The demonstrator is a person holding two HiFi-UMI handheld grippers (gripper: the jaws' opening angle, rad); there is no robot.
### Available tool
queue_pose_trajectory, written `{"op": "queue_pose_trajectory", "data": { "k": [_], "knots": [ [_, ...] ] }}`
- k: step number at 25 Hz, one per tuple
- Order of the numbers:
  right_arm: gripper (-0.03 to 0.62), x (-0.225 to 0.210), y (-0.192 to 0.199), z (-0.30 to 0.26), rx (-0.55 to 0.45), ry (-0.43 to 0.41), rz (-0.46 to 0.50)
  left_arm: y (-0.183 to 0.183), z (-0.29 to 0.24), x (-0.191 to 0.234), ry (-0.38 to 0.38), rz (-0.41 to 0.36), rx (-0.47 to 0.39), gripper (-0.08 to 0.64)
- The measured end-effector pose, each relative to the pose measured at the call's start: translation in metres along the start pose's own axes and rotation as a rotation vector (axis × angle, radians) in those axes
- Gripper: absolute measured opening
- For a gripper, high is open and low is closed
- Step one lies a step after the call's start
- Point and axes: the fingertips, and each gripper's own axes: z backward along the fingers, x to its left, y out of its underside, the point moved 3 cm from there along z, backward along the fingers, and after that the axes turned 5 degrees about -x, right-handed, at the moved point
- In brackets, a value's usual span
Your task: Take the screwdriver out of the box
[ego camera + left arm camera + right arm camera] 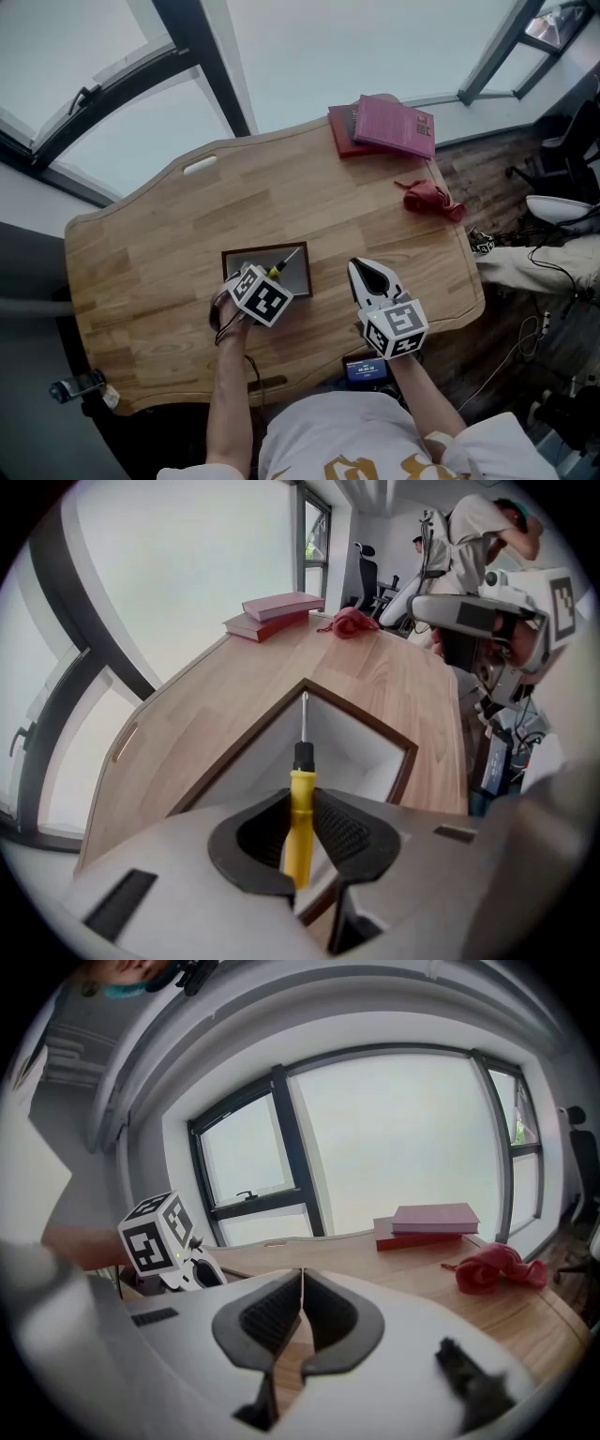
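A screwdriver [300, 813] with a yellow handle, a black collar and a thin metal shaft is held in my left gripper [302, 832], whose pads press on the handle. It hangs over the small brown-rimmed box [405, 761] with a pale inside, its shaft pointing across the box. From the head view the left gripper [246, 277] is at the box's [300, 283] near left corner, with the screwdriver [284, 262] slanting up to the right. My right gripper [367, 265] is to the right of the box, above the table, jaws together and empty; its own view shows the pads [302, 1312] touching.
The wooden table [159, 244] has a rounded outline. Two red books [384, 127] lie stacked at its far right and a red cloth [429, 199] lies nearer the right edge. Windows are beyond the far edge. Chairs and cables stand on the floor to the right.
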Motion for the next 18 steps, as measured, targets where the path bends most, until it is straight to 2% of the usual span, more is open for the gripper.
{"op": "queue_pose_trajectory", "data": {
  "k": [6, 10, 18],
  "knots": [
    [0.032, -0.001, -0.006, 0.008, -0.017, 0.018, 0.011, 0.005, 0.011, 0.007, -0.030, 0.055, -0.051, 0.080],
    [0.032, -0.001, -0.011, 0.014, -0.031, 0.025, 0.015, 0.006, 0.023, 0.012, -0.048, 0.133, -0.129, 0.080],
    [0.032, 0.017, -0.022, 0.021, -0.062, 0.016, 0.031, 0.004, 0.050, 0.006, -0.095, 0.190, -0.277, 0.080]
  ]
}}
